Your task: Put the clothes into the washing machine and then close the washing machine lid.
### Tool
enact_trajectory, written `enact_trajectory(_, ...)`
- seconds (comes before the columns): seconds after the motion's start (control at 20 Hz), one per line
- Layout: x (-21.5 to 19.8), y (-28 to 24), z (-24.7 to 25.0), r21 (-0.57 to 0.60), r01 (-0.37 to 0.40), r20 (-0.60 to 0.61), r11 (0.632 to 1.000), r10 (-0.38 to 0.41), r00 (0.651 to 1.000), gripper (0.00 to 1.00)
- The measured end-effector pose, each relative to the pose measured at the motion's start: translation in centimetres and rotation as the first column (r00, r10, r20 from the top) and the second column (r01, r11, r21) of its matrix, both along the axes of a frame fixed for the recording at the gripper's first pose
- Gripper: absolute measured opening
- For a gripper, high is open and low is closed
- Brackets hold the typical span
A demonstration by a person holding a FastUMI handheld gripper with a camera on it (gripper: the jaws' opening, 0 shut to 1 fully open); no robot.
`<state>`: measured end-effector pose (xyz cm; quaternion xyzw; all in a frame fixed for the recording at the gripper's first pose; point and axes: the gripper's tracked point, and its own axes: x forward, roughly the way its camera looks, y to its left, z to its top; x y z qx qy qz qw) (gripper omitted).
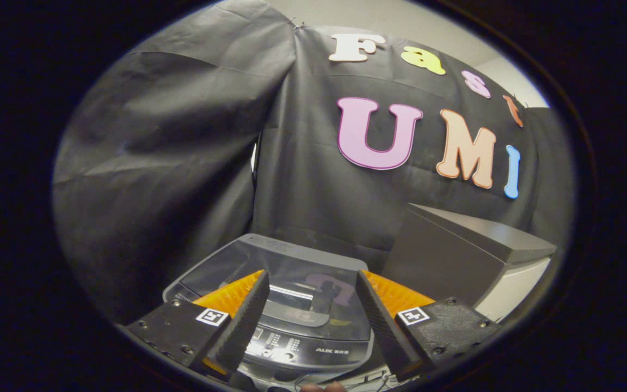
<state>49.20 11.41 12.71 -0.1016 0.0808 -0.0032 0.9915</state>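
Gripper (311, 305) is hovering with its 2 fingers spread wide and nothing between them, above the small grey top-loading washing machine (292, 321), whose dark glossy lid (270, 261) is lying flat and shut. No clothes are showing. Judging by this, loading is seemingly done; confirming the lid is seated is what's left.

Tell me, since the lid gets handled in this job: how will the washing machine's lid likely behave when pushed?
The lid looks like a rigid, glossy panel, so it probably swings as one piece and may be slippery. The open gripper holds nothing above it.
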Motion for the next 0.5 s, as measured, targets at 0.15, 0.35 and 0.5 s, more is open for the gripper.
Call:
enact_trajectory(0.15, -2.2, -1.1, -1.0, 0.022, 0.014, 0.001, 1.0, -0.014, 1.0, 0.97)
enact_trajectory(0.35, -5.1, -3.5, -2.0, 0.012, 0.041, 0.015, 0.999, -0.041, 0.999, 0.97)
enact_trajectory(0.5, -7.3, -5.2, -2.7, 0.045, 0.062, 0.033, 0.997, -0.063, 0.997, 0.97)
